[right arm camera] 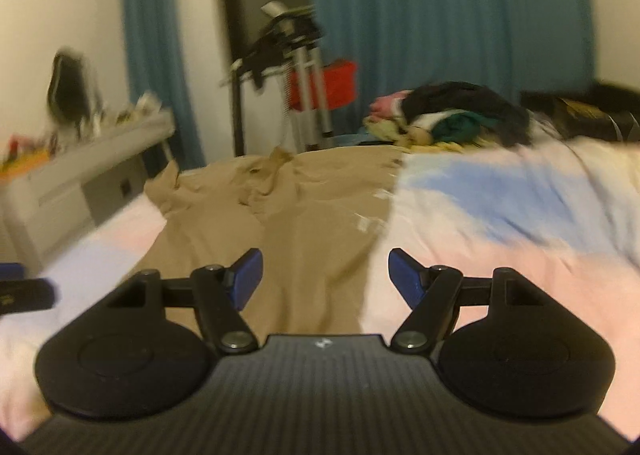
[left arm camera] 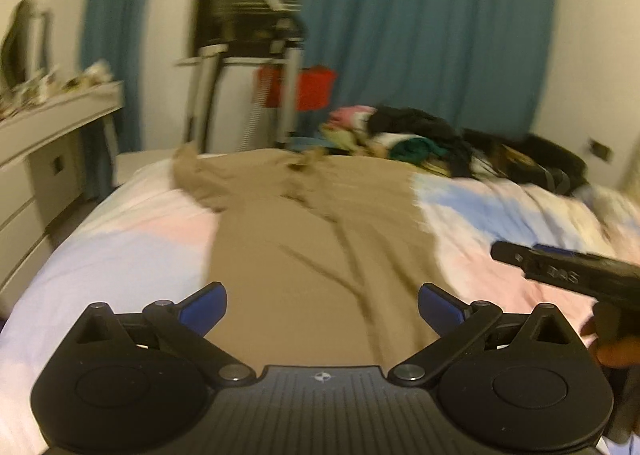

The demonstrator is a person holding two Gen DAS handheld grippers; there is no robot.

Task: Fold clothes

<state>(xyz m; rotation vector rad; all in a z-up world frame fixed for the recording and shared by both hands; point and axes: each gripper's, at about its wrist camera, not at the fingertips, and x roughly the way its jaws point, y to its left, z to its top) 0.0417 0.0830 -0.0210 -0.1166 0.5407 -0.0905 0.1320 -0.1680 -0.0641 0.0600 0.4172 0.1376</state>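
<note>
A tan garment (left arm camera: 312, 223) lies spread lengthwise on the bed (left arm camera: 120, 239), its far end crumpled near the bed's far edge. My left gripper (left arm camera: 322, 307) hovers open over the garment's near end, blue pads wide apart, nothing between them. The right gripper (left arm camera: 560, 271) shows at the right edge of the left wrist view, held by a hand. In the right wrist view the tan garment (right arm camera: 304, 223) runs ahead, and my right gripper (right arm camera: 325, 279) is open above its near right edge. A black part of the left gripper (right arm camera: 24, 293) shows at that view's left edge.
A pile of mixed clothes (left arm camera: 404, 135) and a dark bag (left arm camera: 536, 163) sit at the far right of the bed. A white dresser (left arm camera: 44, 159) stands left. A metal rack (left arm camera: 280, 67) with a red item and blue curtains (left arm camera: 432, 27) stand beyond the bed.
</note>
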